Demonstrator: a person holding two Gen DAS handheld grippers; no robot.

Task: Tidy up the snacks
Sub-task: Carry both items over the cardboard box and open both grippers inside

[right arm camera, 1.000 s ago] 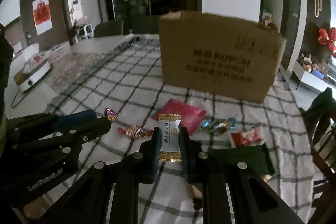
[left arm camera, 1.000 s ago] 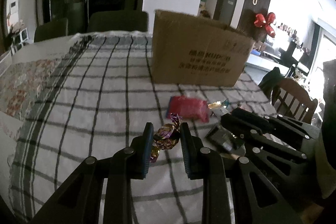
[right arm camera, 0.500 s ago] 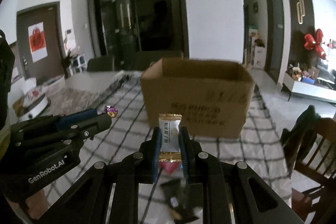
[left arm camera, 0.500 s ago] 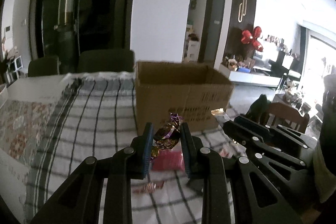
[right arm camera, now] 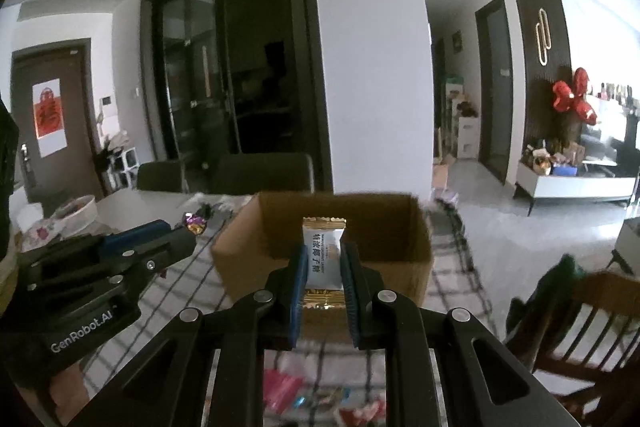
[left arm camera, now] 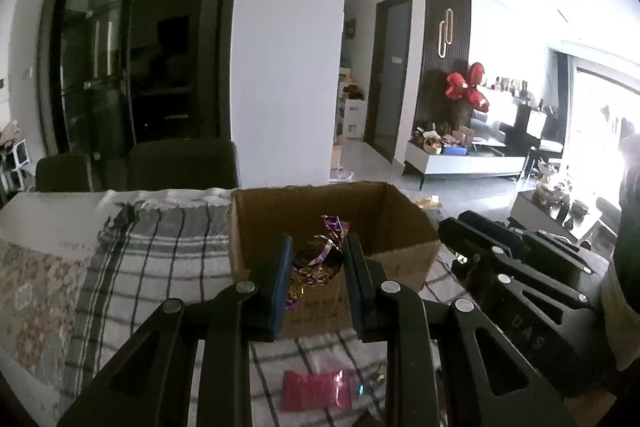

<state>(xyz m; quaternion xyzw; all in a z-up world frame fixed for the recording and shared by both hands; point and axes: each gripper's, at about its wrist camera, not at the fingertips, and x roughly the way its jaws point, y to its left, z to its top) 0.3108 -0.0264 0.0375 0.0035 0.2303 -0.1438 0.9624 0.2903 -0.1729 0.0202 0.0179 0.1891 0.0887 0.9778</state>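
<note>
My left gripper (left arm camera: 316, 259) is shut on a purple-and-gold foil candy (left arm camera: 318, 255), held in the air just short of the near rim of the open cardboard box (left arm camera: 400, 223). My right gripper (right arm camera: 323, 261) is shut on a white snack packet with gold ends (right arm camera: 323, 259), also raised before the box (right arm camera: 248, 247). The left gripper and its candy show at the left in the right wrist view (right arm camera: 194, 223). The right gripper's body shows at the right in the left wrist view (left arm camera: 512, 259).
The box stands on a checked tablecloth (left arm camera: 160, 267). A red snack packet (left arm camera: 316, 391) and other wrapped snacks (right arm camera: 280, 391) lie on the cloth below the grippers. Dark chairs (left arm camera: 184, 163) stand behind the table; a wooden chair (right arm camera: 580, 319) is at the right.
Both grippers have risen from the tabletop with their snacks and moved toward the box; its open top now shows, and the loose snacks lie below.
</note>
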